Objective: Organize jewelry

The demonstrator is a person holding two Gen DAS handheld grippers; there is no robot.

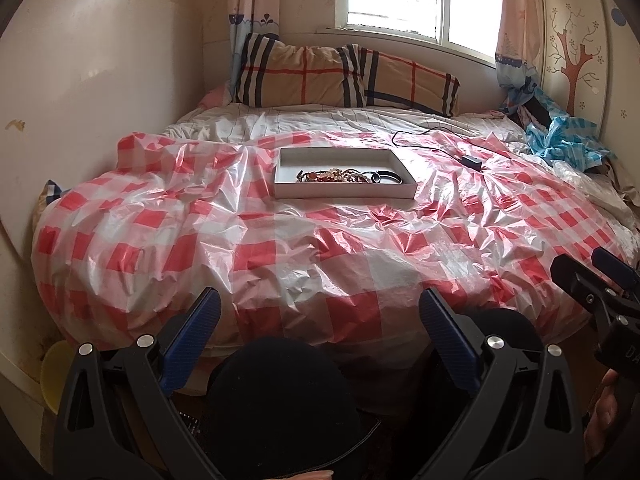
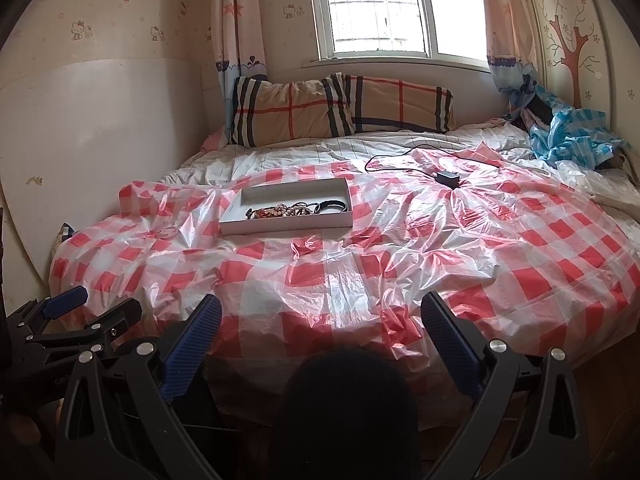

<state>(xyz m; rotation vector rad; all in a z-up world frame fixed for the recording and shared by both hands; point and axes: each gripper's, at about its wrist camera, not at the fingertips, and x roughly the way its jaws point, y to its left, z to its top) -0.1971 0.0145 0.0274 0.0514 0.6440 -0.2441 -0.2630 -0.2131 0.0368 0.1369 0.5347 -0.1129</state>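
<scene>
A shallow white box (image 1: 344,191) lies on the red-and-white checked plastic sheet (image 1: 280,248) that covers the bed. Inside it sits a tangle of jewelry (image 1: 336,176): red and pale beaded bracelets and a dark bangle (image 1: 386,177). In the right wrist view the same box (image 2: 286,224) and jewelry (image 2: 280,211) lie left of centre. My left gripper (image 1: 320,314) is open at the bed's near edge, far short of the box, with nothing between its blue pads. My right gripper (image 2: 320,314) is open too, also empty and back from the box.
A black charger (image 1: 472,161) with its cable lies on the sheet right of the box. Plaid pillows (image 1: 344,76) lean under the window. Crumpled blue plastic (image 1: 560,140) is heaped at the far right corner. A wall borders the bed's left side. A dark rounded object (image 1: 276,400) sits below my grippers.
</scene>
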